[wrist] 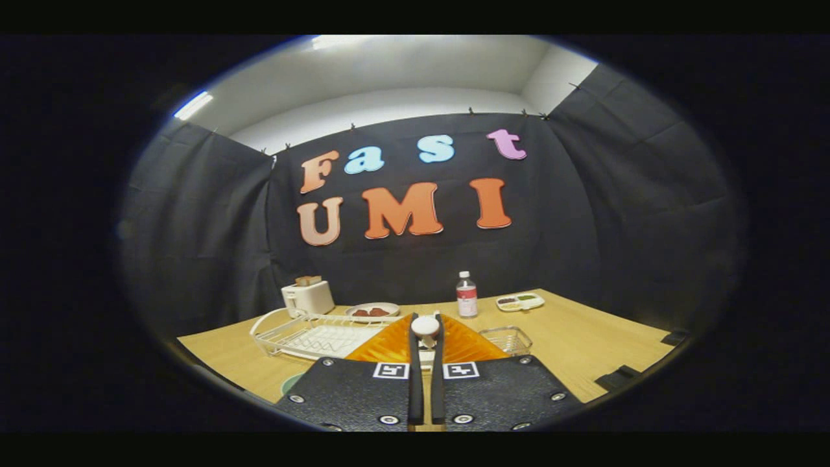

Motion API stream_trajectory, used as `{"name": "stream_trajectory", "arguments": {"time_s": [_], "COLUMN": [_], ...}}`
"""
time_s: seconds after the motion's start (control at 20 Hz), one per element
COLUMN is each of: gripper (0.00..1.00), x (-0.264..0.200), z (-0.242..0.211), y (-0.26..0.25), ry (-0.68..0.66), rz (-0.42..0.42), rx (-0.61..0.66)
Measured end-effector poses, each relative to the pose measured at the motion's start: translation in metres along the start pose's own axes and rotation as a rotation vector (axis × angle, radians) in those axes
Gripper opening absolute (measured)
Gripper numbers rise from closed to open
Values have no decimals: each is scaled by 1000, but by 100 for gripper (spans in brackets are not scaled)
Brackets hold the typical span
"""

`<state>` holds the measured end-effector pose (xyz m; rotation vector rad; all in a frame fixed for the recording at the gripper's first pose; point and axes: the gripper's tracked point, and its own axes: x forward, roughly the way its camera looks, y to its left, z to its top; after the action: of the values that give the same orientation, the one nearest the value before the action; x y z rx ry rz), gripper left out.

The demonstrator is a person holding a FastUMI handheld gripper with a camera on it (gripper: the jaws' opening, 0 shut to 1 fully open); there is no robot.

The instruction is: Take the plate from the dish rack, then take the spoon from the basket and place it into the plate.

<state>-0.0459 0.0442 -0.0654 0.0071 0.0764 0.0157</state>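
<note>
Your tool has its two black fingers nearly closed, running side by side with only a thin gap, and they're pinching a white spoon right at the tips. What you can see of the spoon is a rounded white blob sticking up above the fingertips, glossy, with a slightly darker patch below it; the rest is hidden by the fingers.

Right under and behind the tips sits the orange plate. It's translucent amber with ribbed lines fanning out, and it looks tilted toward you, spreading to both sides of the fingers. The spoon is held over it; can't tell if it's touching.

To the left of the plate is the white wire dish rack on the wooden tabletop. Just right of the plate is a small wire basket. Further back there's a toaster, a dish with something reddish, a water bottle and a small tray.
</note>
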Motion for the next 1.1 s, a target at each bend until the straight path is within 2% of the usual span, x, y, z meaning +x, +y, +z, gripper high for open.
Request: {"name": "stream_trajectory", "arguments": {"time_s": [0.35,0.5,0.75,1.0,1.1], "gripper": [5,5,5,5,9], "x": [-8,-4,10,11,12], "z": [-46,-71,-104,-119,-119], "y": [81,101,116,119,118], "ry": [62,97,145,193,203], "rz": [148,188,211,228,225], "rx": [8,6,-50,-30,-32]}}
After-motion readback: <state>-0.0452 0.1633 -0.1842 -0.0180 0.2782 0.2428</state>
